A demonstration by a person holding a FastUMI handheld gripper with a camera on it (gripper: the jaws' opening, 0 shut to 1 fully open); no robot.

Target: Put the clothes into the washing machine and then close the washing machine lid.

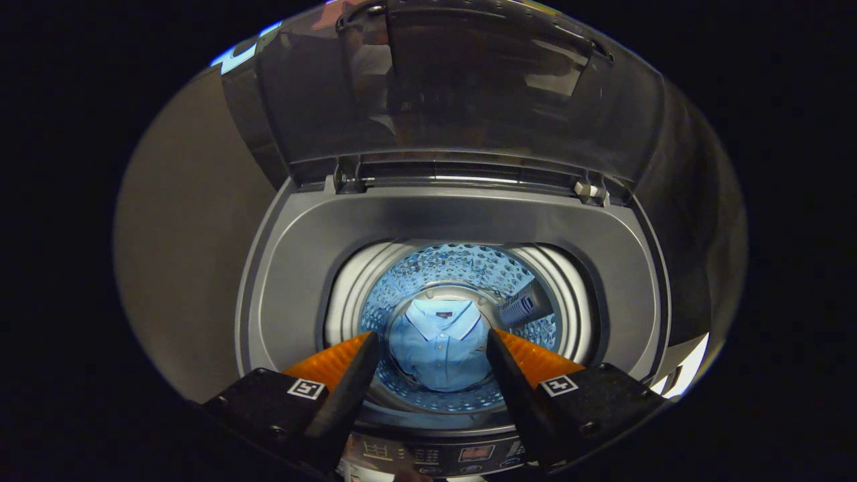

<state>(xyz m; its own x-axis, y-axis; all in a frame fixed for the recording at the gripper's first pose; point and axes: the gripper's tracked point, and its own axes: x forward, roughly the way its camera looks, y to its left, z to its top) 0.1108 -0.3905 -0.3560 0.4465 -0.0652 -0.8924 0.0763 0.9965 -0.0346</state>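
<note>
Your gripper point(434, 348) hangs above the washing machine point(288, 268), fingers spread wide and gripping nothing. The blue shirt point(436, 348) lies flat at the drum's bottom, below them. The lid point(462, 87) stands upright behind the drum, ready for closing.

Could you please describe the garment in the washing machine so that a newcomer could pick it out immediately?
Look down the open washing machine, past its raised lid, into the perforated drum. At the bottom lies a light blue polo shirt, the only soft thing there, seen beyond the open gripper.
</note>
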